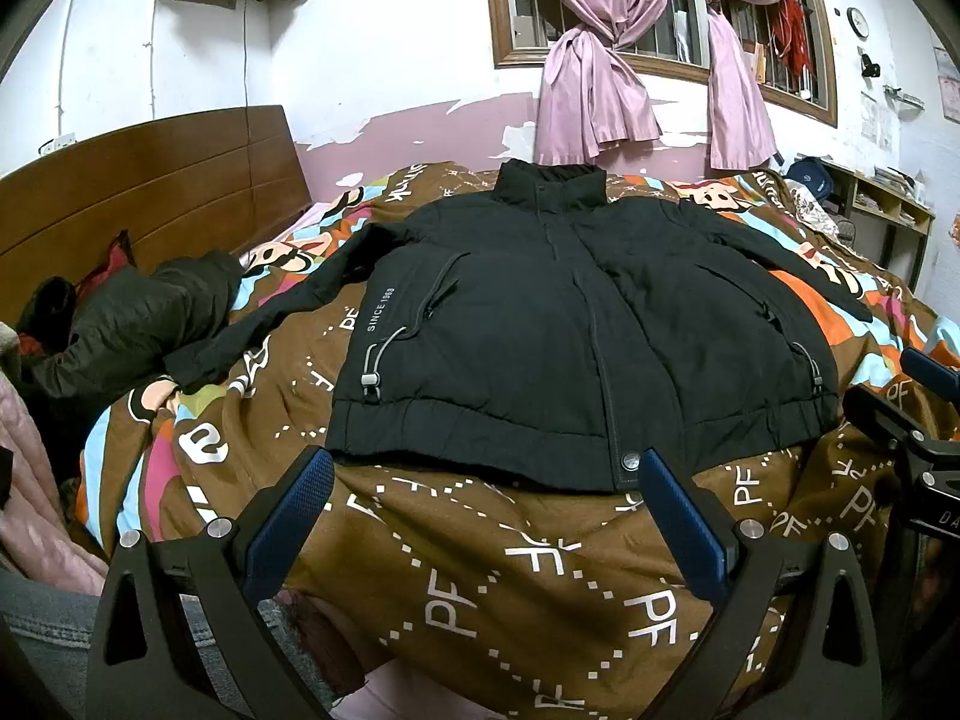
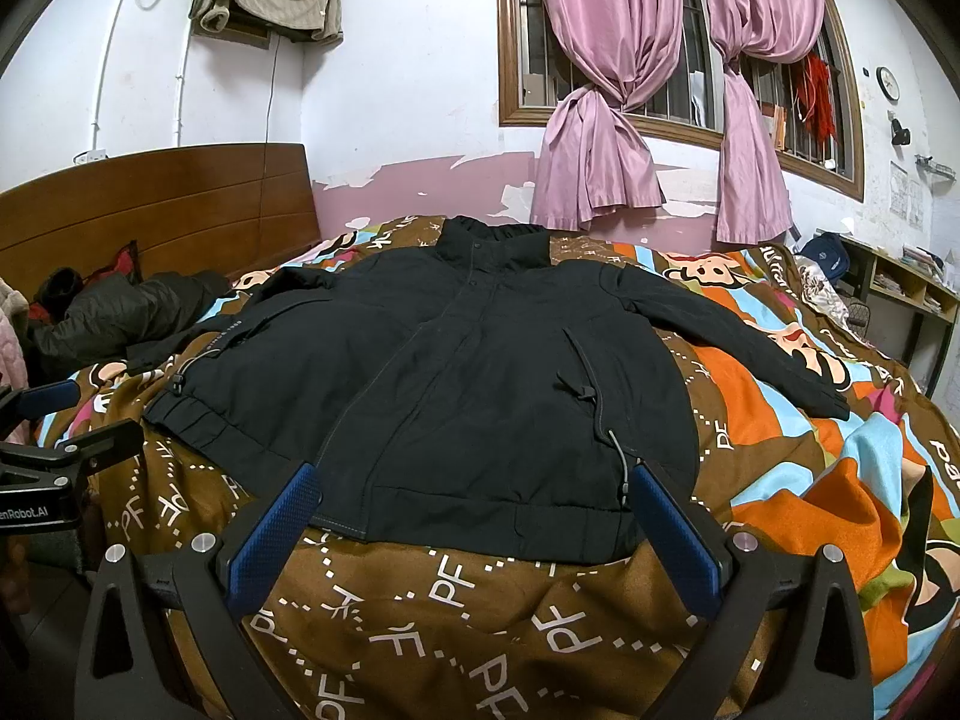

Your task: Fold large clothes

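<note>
Black padded jacket (image 1: 576, 324) is laid flat on patterned brown quilt (image 1: 510, 570); its back is hidden. Left gripper (image 1: 486, 480) and right gripper (image 2: 474, 495) are held wide apart, empty.

**Black on a loud quilt**

The jacket (image 1: 558, 330) is plain black with small white lettering. The quilt (image 1: 510, 570) runs brown with white dotted diamonds, orange and sky-blue patches. Pink curtains (image 2: 600, 138), white-and-pink wall (image 2: 408, 120), blue gripper pads (image 2: 288, 522).
</note>
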A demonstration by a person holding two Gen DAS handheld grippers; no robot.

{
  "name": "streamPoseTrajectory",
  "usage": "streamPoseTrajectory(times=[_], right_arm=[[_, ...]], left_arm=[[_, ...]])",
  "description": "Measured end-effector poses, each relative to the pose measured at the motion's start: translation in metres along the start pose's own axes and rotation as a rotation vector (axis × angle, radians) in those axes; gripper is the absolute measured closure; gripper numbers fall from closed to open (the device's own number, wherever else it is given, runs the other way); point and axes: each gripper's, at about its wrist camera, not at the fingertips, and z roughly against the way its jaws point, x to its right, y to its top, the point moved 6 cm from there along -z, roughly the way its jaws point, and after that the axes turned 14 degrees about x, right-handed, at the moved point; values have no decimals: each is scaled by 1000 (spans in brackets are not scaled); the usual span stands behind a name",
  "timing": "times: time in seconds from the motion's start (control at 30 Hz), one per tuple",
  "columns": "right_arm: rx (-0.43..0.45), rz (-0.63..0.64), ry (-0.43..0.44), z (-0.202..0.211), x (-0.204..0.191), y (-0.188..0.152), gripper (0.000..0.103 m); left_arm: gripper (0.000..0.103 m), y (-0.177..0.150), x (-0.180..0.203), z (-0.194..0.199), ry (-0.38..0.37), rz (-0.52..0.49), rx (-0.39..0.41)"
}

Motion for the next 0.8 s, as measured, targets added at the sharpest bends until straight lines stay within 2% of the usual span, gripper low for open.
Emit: streamPoseTrajectory(times=[0.8], right_arm=[[-5, -1, -1, -1, -1, 0, 0]], left_arm=[[4, 0, -1, 0, 4, -8, 1]])
